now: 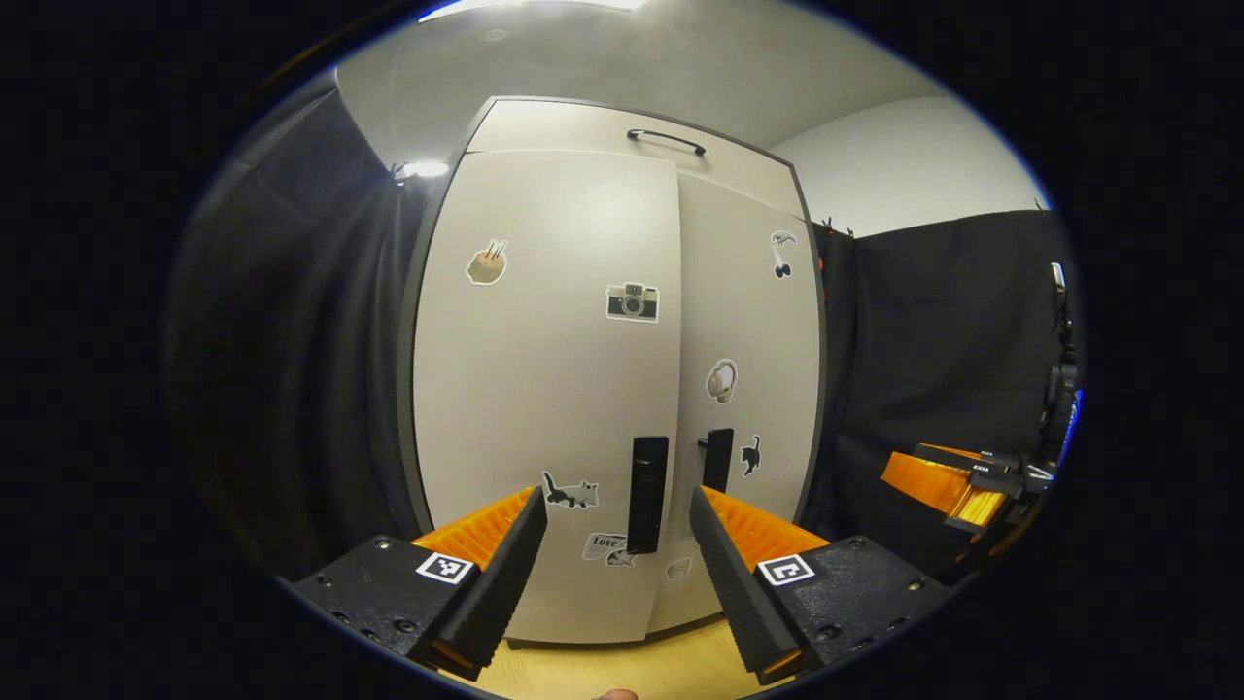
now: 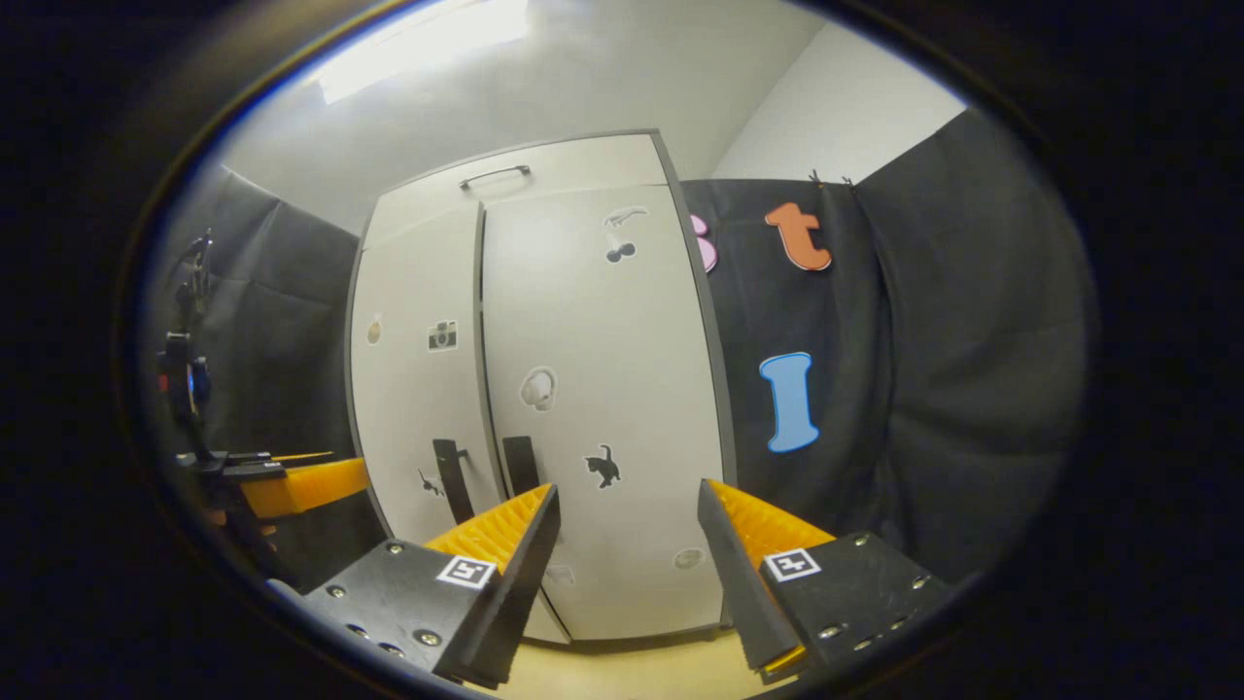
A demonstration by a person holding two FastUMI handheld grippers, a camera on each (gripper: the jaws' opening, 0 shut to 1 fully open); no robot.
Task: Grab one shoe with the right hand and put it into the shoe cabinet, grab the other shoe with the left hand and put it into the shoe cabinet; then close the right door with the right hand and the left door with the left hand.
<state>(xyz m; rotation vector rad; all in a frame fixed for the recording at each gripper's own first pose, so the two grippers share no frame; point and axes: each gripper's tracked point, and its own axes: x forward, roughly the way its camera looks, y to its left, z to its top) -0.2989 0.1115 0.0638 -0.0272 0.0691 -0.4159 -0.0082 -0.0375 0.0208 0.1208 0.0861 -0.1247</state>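
Both doors of the shoe cabinet (image 1: 603, 389) at frame centre look shut or nearly so, with no shoe visible. The left gripper (image 1: 618, 544) and right gripper (image 2: 628, 544) sit low in their views, fingers spread wide and empty (nothing between them). A seam left ajar could let a door drift open.

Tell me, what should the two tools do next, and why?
Probably just draw both back a little and stop. The shoe cabinet's left door and right door both look shut, edges meeting at the middle by the two dark handles. The left tool and the right tool are open, hold nothing, and sit apart from the doors. No shoe lies outside.
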